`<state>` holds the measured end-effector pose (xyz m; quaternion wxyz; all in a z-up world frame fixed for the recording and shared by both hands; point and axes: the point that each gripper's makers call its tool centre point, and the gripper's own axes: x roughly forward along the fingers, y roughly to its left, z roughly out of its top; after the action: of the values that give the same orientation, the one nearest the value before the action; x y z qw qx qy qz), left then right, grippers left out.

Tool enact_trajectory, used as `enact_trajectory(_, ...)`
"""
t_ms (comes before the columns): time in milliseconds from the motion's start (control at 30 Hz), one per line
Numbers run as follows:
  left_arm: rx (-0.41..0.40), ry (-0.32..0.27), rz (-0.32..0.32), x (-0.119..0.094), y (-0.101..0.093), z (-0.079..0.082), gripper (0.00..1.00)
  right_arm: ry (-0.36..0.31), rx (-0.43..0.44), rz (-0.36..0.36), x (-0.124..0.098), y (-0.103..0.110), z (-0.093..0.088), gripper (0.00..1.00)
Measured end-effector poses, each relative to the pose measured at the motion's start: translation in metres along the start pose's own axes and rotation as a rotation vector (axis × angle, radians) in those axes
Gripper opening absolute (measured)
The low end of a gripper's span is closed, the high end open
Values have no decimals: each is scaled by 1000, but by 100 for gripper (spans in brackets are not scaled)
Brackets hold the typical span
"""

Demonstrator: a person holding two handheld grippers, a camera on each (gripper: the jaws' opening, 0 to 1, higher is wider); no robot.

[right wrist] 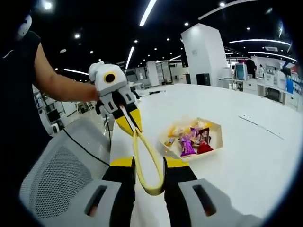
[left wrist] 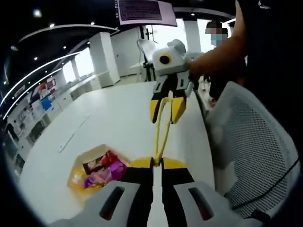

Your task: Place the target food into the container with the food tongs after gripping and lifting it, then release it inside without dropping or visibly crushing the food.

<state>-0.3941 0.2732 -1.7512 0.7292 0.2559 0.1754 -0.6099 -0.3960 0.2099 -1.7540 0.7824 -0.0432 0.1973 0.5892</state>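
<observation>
While both tools held the yellow tongs (right wrist: 144, 163) between them, left tool (left wrist: 157, 163) clenched on 1 end, right tool (right wrist: 147, 165) on the loop, wrapped snacks (right wrist: 191, 138) still sat in the tray (right wrist: 218, 137) on the surface beyond; next, likely a 1-tool regrip.

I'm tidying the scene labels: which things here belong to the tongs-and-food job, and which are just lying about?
Job in hand:
- yellow tongs, held between the left gripper and right gripper
- container
- wrapped snacks inside it

Lying about:
- mesh chair
- thin strip on the table
</observation>
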Motion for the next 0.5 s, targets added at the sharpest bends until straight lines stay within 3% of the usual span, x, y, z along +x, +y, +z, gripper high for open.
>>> enact_trajectory(167,4,52,-7,12,-3,-23,0,125,-11,12,16,-4,-38,21)
enact_trajectory(300,7,86,-3,19,-6,-40,0,136,-1,1,25,-8,-48,22)
enact_trajectory(500,-5,104,7,20,1,-52,0,142,0,-32,29,-17,-53,22)
